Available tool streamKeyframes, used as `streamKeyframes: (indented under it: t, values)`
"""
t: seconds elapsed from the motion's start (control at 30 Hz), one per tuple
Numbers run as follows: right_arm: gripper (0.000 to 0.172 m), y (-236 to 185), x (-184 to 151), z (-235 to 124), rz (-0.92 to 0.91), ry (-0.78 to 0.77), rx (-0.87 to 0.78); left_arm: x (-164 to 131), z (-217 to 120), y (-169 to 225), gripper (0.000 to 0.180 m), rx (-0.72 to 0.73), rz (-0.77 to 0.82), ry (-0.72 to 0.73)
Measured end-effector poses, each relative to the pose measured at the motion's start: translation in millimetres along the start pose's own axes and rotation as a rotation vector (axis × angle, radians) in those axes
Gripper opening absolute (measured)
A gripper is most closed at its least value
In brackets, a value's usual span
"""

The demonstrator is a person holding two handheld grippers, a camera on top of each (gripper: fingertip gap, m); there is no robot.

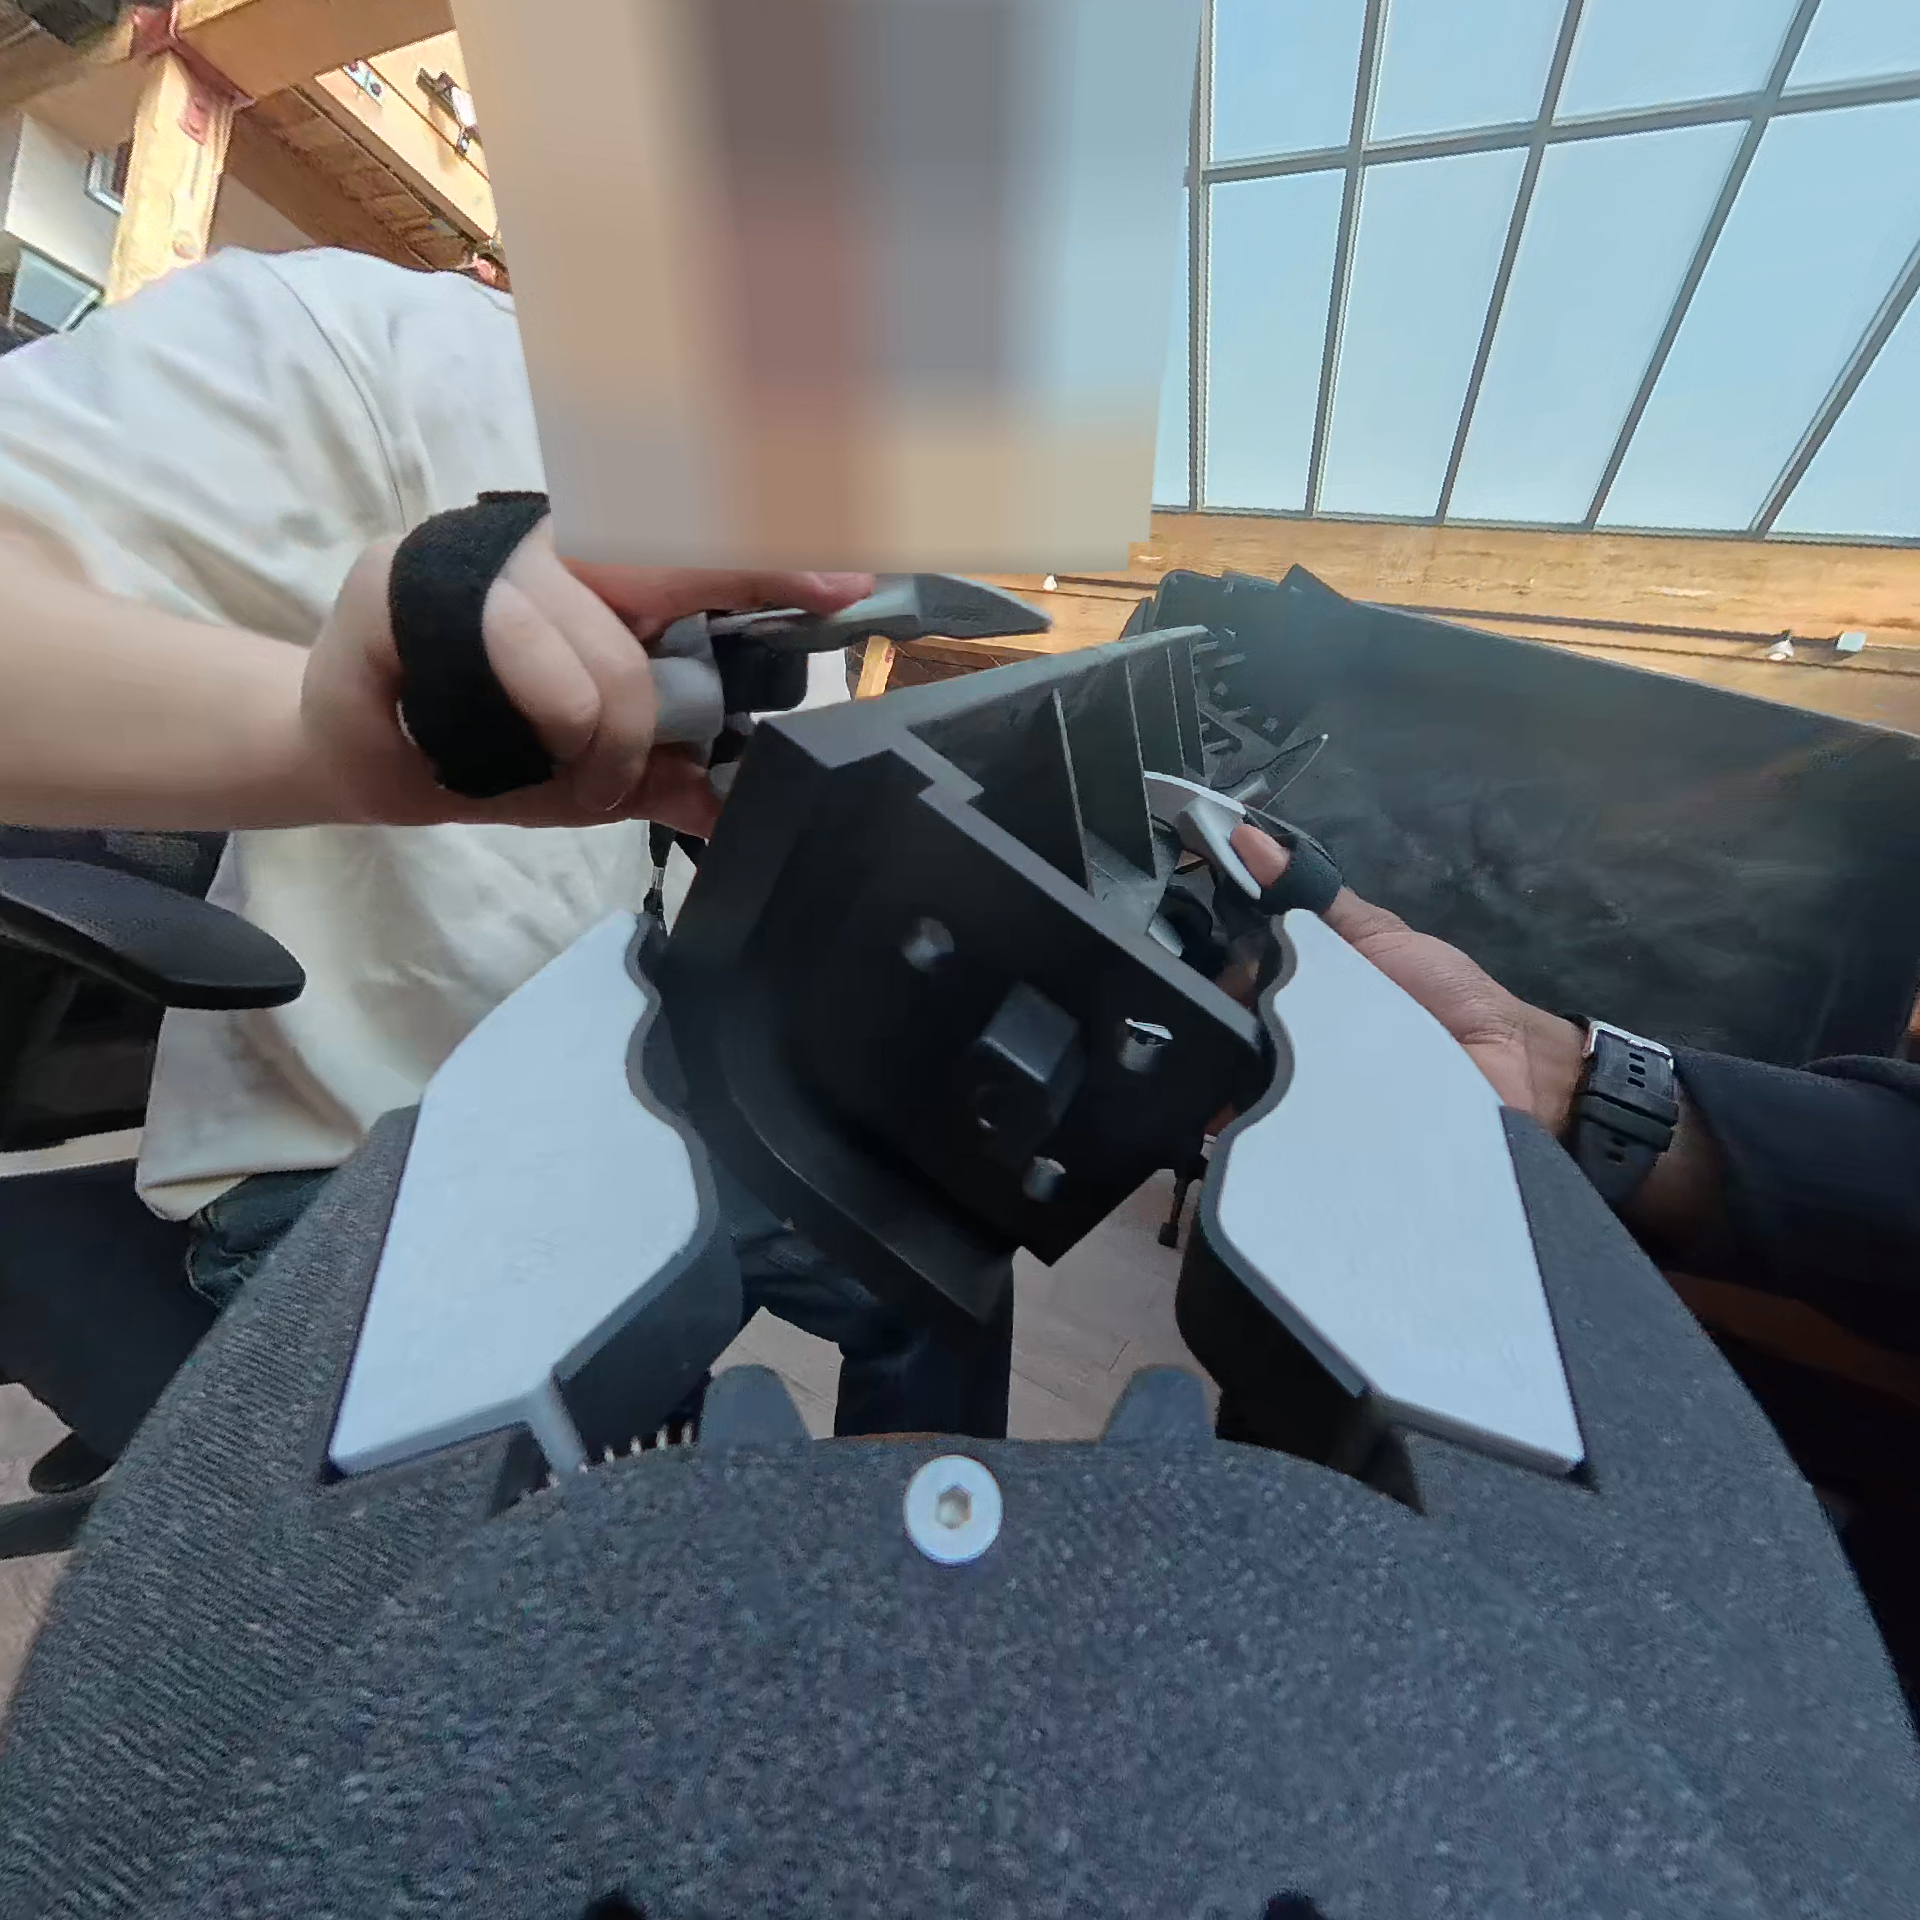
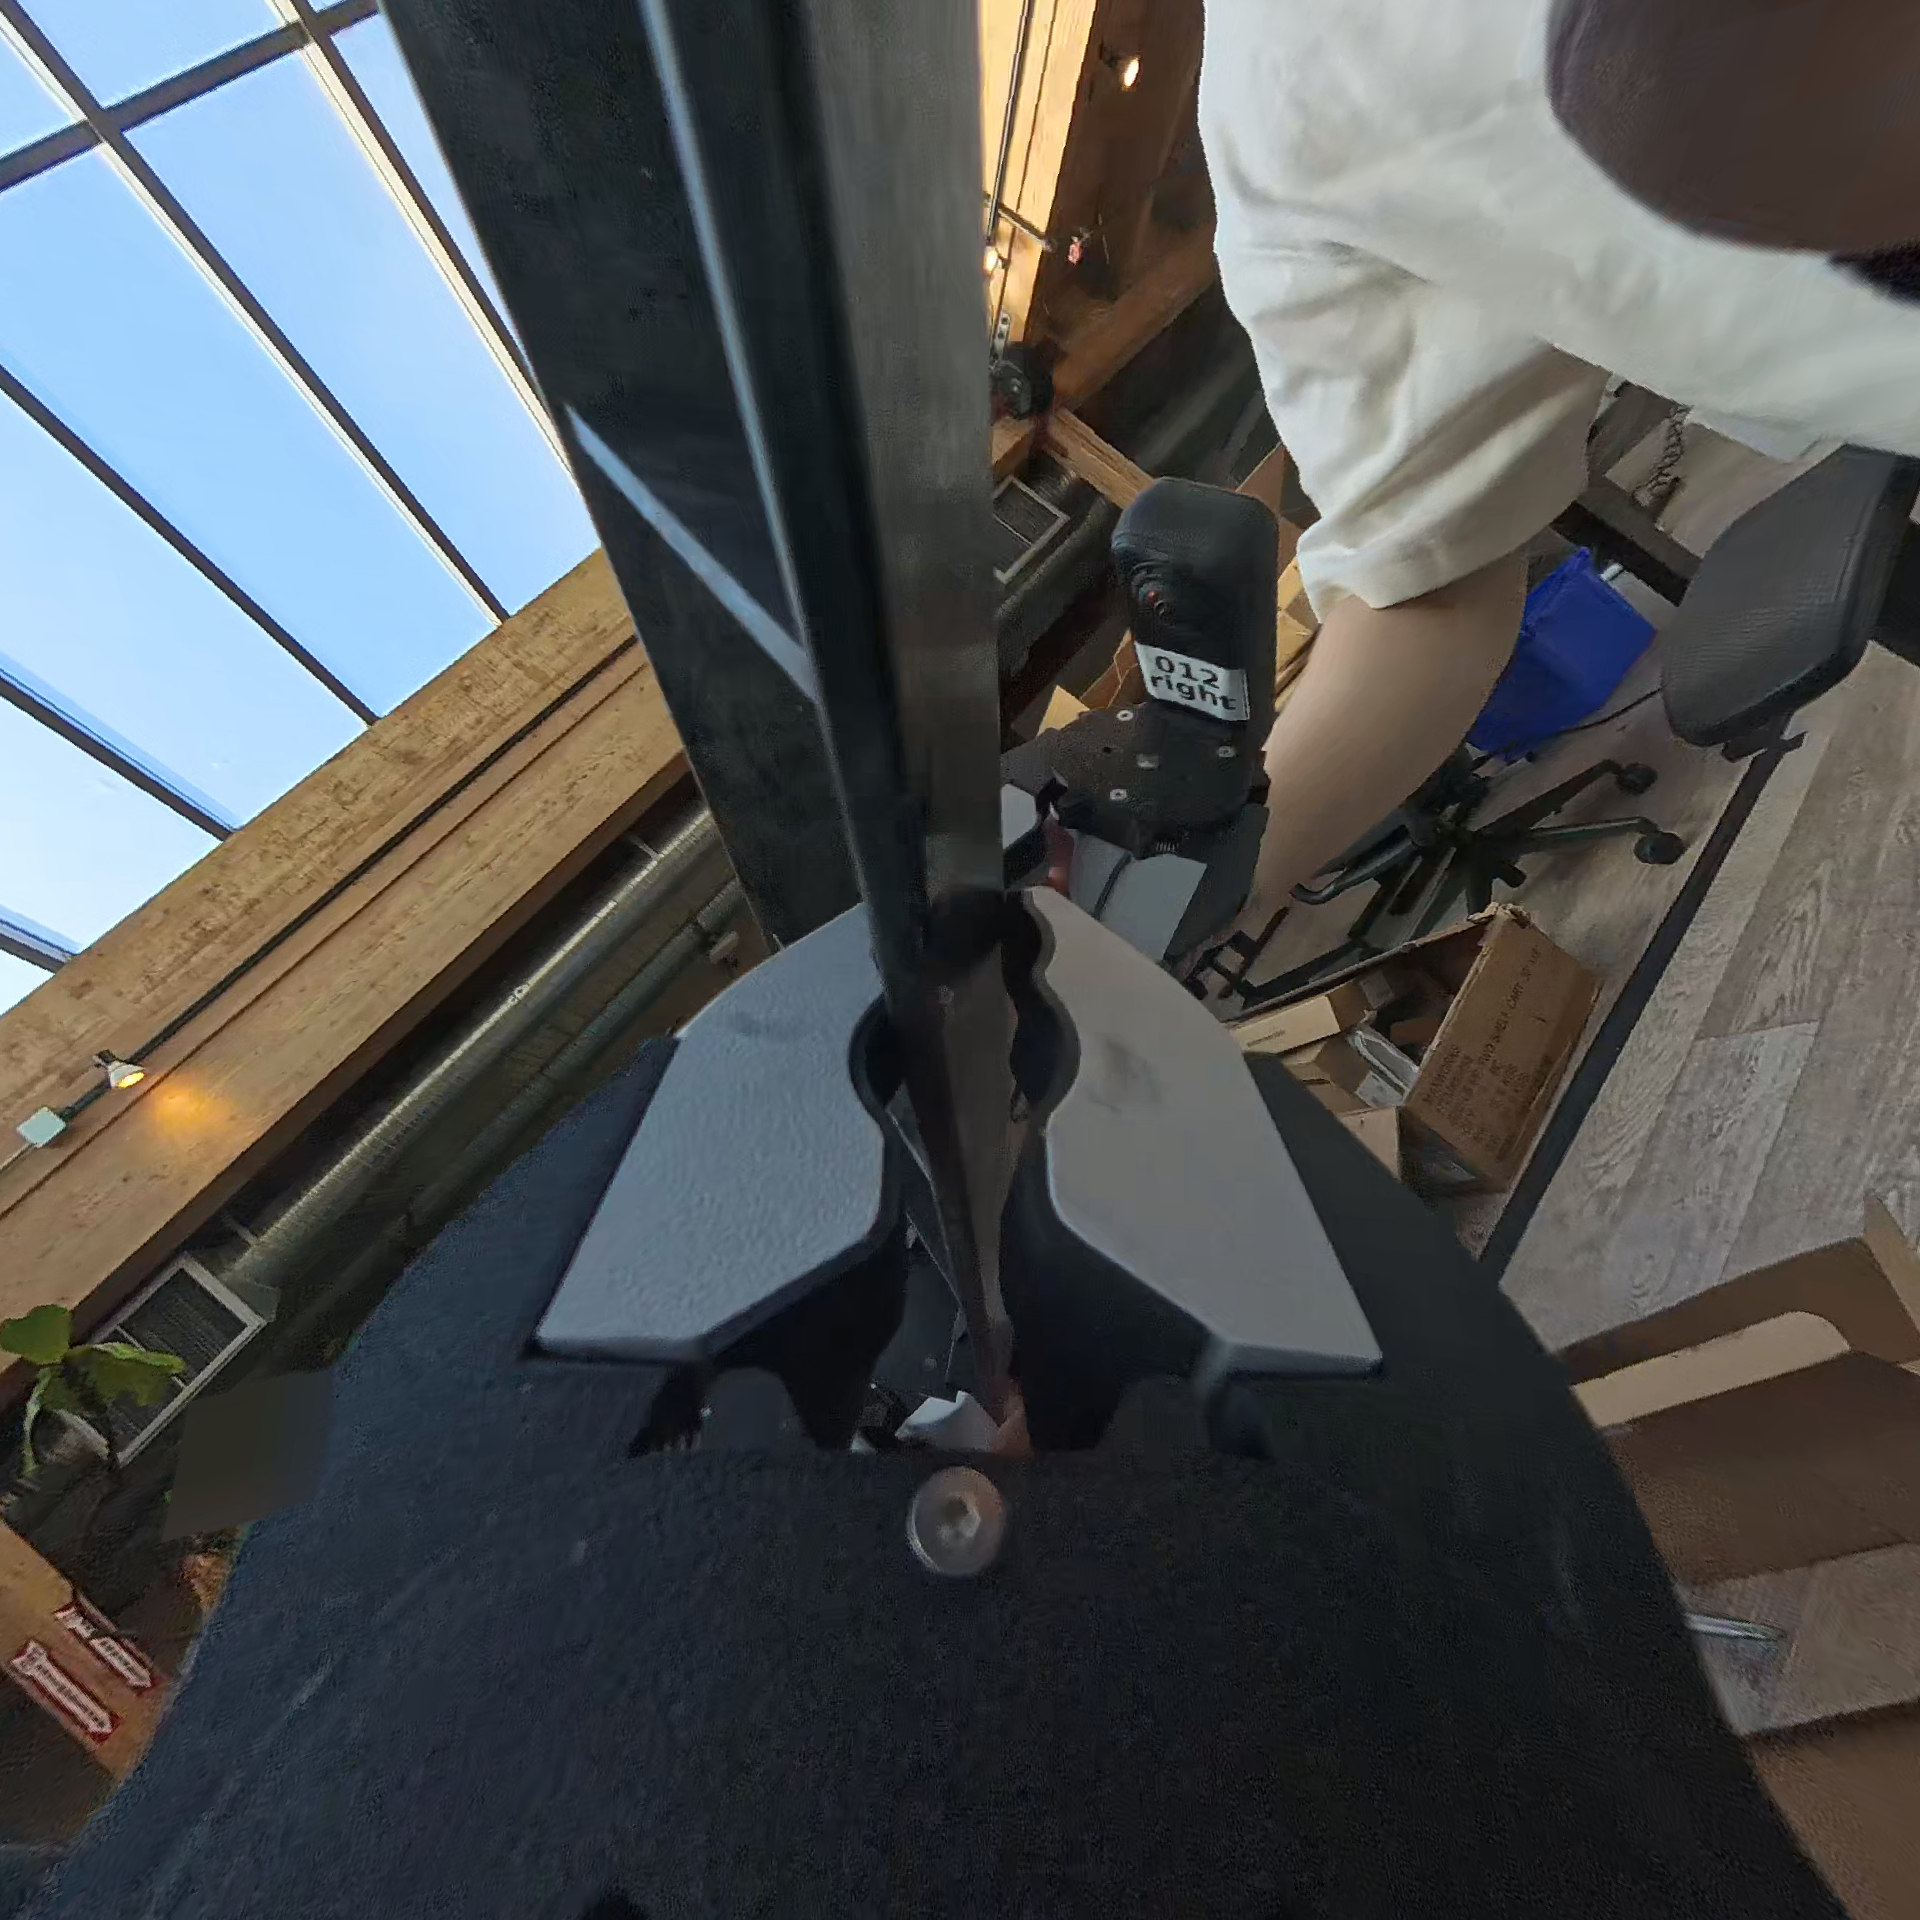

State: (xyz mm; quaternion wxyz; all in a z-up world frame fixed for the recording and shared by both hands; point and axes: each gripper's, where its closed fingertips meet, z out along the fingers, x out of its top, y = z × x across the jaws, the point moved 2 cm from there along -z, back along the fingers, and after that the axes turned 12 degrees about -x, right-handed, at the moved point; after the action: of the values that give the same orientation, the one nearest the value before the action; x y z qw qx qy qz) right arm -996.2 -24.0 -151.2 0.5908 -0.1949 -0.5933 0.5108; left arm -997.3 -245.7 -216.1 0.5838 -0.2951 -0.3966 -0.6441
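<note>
Big windows (image 1: 1558, 260) and wood beams fill the top of both views. A long black ribbed part (image 1: 935, 987) sits mid-frame. The left tongs (image 1: 961, 951) are wide, and the part touches both tips. The right tongs (image 2: 977, 935) are narrow and pinch its thin edge. A hand (image 1: 1455, 987) with a watch is at the right.

1. White label (image 2: 1193, 681) with black print, two short lines, stuck on the upright black camera (image 2: 1195, 561) in the right wrist view.
2. Dark printed lines on the side of an open cardboard box (image 2: 1496, 1060) on the floor; too small to make out.
3. Red-and-white stickers (image 2: 78, 1683) with lettering at lower left; blurred.
4. Nothing legible in the left wrist view.
</note>
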Motion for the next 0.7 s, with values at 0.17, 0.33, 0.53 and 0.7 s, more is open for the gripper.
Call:
streamKeyframes:
  t: [0.17,0.33,0.53,0.7]
  values:
    - [0.008,-11.6,-5.3,-17.5,0.08,0.056,0.104,34.5,9.2,47.3,0.107,0.008,0.182,-0.08]
    - [0.008,-20.2,-0.2,-35.5,0.134,0.1,0.177,58.4,31.0,90.5,0.107,0.048,0.299,-0.174]
    - [0.008,-22.5,19.2,-46.8,0.231,0.166,0.216,69.9,67.5,114.0,0.108,0.064,0.373,-0.299]
    - [0.01,-27.4,43.3,-47.3,0.252,0.254,0.329,93.3,111.7,124.4,0.108,-0.005,0.492,-0.34]
